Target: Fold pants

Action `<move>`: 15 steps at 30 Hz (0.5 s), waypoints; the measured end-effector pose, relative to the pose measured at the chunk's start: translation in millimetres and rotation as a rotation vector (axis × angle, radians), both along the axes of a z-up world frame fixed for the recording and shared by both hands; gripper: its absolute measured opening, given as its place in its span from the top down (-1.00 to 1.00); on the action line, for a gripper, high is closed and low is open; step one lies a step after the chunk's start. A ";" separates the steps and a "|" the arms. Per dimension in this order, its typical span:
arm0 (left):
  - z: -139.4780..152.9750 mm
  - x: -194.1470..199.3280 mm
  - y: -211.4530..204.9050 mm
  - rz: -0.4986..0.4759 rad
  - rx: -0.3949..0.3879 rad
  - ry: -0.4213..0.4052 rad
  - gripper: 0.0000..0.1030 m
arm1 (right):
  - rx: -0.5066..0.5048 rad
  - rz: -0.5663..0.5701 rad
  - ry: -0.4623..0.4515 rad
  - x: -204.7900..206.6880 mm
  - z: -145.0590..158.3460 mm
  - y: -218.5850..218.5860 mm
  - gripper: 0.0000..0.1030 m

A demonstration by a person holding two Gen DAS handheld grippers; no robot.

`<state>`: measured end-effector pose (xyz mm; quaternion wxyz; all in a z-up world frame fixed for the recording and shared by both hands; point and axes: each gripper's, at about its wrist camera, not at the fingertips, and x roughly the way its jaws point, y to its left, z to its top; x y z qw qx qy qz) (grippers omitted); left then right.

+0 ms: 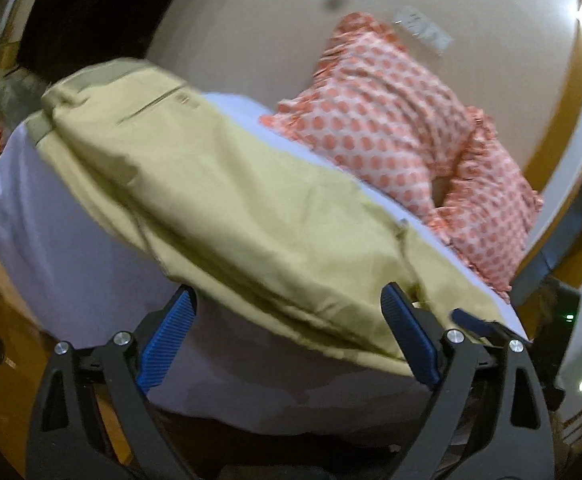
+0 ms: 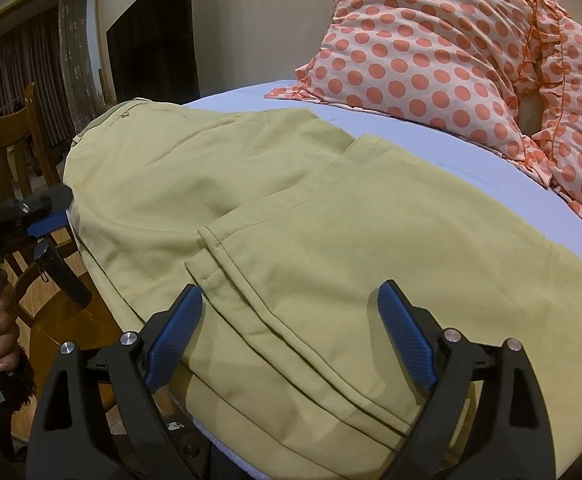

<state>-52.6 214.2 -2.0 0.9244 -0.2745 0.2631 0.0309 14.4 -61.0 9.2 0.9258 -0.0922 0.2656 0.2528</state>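
Khaki pants (image 1: 219, 200) lie on a bed with a pale lilac sheet (image 1: 51, 240), waistband at the far left. In the right wrist view the pants (image 2: 331, 240) are folded over, the leg hems lying on the upper part. My left gripper (image 1: 291, 320) is open, its jaws at the near edge of the pants. My right gripper (image 2: 291, 320) is open just above the folded end of the legs, holding nothing. The left gripper also shows at the left edge of the right wrist view (image 2: 47, 216), held by a hand.
Two orange polka-dot pillows (image 2: 431, 52) lie at the head of the bed against a cream wall. A wooden chair (image 2: 19, 132) stands beside the bed on the left. A dark doorway (image 2: 151, 36) and curtains are behind it.
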 end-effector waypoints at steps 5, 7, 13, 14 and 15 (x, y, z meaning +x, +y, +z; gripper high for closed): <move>-2.7 0.5 7.2 0.015 -0.049 -0.001 -0.79 | 0.000 0.002 -0.005 0.5 -0.1 0.9 -0.81; 9.4 2.1 9.7 0.031 -0.024 -0.034 -0.79 | 0.002 0.004 -0.006 0.6 -0.4 0.2 -0.82; 19.5 27.6 52.9 0.160 -0.019 0.026 -0.74 | 0.003 0.004 -0.010 0.5 -0.9 1.6 -0.83; 18.6 29.3 62.6 0.185 -0.039 0.033 -0.67 | 0.004 0.005 -0.011 0.6 -0.9 1.7 -0.83; 17.5 32.4 77.2 0.223 -0.069 0.043 -0.64 | 0.005 0.005 -0.013 1.0 -0.7 1.9 -0.83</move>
